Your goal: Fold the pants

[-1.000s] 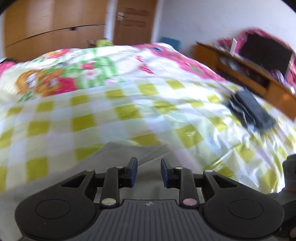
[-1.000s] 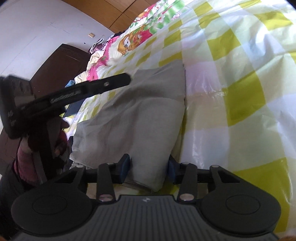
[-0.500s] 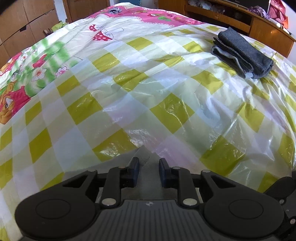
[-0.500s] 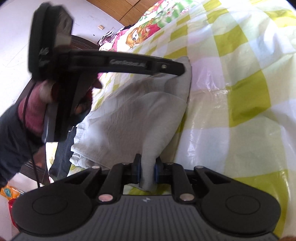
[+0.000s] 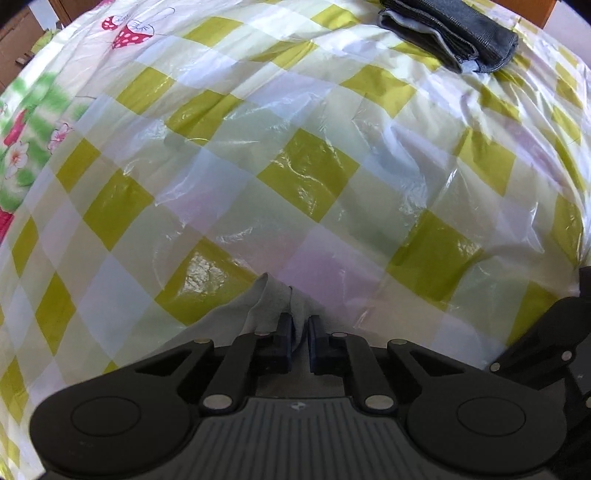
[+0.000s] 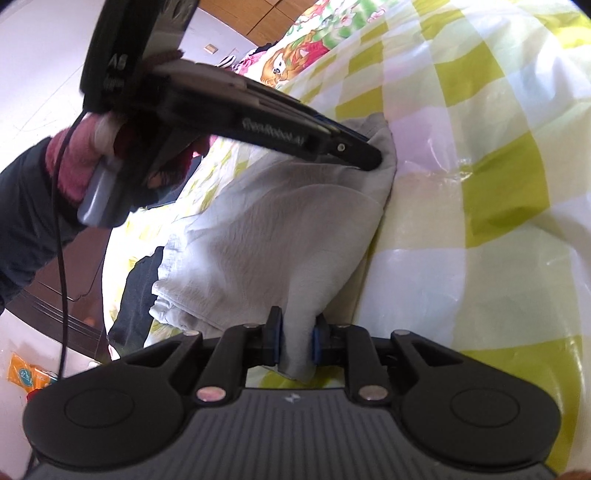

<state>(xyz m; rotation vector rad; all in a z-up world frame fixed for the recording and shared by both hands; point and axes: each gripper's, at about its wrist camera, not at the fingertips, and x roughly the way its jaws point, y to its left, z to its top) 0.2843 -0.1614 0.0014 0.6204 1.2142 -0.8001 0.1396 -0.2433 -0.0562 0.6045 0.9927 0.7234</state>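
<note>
1. Closing on the far corner of the grey pants (image 6: 266, 236), the left gripper (image 5: 299, 341) has cloth between its jaws.
2. Near corner: the right gripper (image 6: 295, 345) pinches it, jaws easing slightly.
3. Between both grips, the pants edge runs along the checked bed cover (image 6: 480, 184).

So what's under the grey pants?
The grey pants lie on the yellow checked sheet, with something dark poking out below one edge. Anything else underneath is covered.

Home bedroom, checked bedspread (image 5: 306, 173), cartoon quilt (image 6: 295, 62), wooden wardrobe (image 6: 236, 11)
</note>
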